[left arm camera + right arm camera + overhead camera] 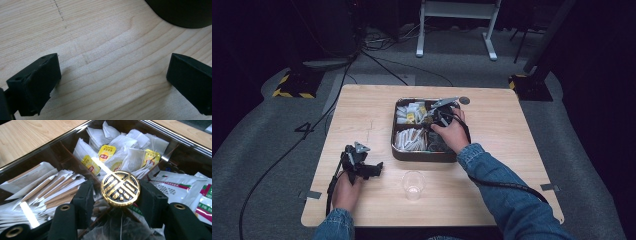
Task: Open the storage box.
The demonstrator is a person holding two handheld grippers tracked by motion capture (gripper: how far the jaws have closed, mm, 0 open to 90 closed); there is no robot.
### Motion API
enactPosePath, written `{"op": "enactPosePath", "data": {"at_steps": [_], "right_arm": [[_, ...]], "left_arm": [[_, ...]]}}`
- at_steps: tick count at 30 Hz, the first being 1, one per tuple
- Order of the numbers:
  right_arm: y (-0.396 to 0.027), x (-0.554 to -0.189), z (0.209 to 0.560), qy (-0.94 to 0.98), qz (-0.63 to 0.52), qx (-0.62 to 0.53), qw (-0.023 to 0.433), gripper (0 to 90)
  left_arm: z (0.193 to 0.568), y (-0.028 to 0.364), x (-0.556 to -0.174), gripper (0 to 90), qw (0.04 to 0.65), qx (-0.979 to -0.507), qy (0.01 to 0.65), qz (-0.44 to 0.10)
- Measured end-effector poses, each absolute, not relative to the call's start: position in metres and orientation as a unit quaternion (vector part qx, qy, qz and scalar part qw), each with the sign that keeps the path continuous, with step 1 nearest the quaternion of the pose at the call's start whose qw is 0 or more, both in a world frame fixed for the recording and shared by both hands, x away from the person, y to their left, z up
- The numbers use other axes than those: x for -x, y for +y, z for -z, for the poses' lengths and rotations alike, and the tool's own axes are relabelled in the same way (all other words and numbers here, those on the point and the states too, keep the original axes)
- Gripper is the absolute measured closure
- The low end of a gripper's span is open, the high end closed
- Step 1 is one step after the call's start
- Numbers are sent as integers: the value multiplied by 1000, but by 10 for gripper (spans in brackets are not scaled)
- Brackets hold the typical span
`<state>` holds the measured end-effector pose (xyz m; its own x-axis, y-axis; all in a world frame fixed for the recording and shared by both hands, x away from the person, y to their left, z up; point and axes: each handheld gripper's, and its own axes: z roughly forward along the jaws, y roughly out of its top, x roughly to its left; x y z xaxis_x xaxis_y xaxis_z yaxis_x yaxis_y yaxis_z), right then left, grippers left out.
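Round gold knob (120, 188), embossed and glossy, sits clamped between the right gripper (120, 195)'s matte black jaws.

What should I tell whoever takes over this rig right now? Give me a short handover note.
Right gripper: jaws either side of the round gold knob at the middle of the clear lid on the compartment box; pads look to be at the knob's edges, but a firm grip is not certain.
Left gripper: open, nothing between its jaws, resting on the table left of the box.
Clear plastic cup: upright in front of the box, looks empty.
Done: knob reached.
Left: likely lift the lid, take out a tea bag.
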<state>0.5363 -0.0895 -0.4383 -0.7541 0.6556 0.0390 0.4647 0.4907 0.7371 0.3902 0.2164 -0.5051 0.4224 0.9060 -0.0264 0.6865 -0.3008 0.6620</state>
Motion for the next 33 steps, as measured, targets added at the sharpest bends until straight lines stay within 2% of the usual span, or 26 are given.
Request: {"op": "enactPosePath", "data": {"at_steps": [6, 7, 9, 33], "right_arm": [[-84, -536, 440, 857, -379, -318, 145, 534], [-86, -536, 441, 853, -384, -322, 147, 576], [-87, -536, 442, 850, -388, -324, 149, 581], [-87, -533, 442, 845, -391, -330, 153, 586]], "left_arm": [[505, 216, -390, 0, 305, -786, 507, -181], [505, 216, -390, 0, 305, -785, 507, -180], [505, 216, -390, 0, 305, -785, 508, -180], [505, 216, -390, 0, 305, -784, 509, -181]]}}
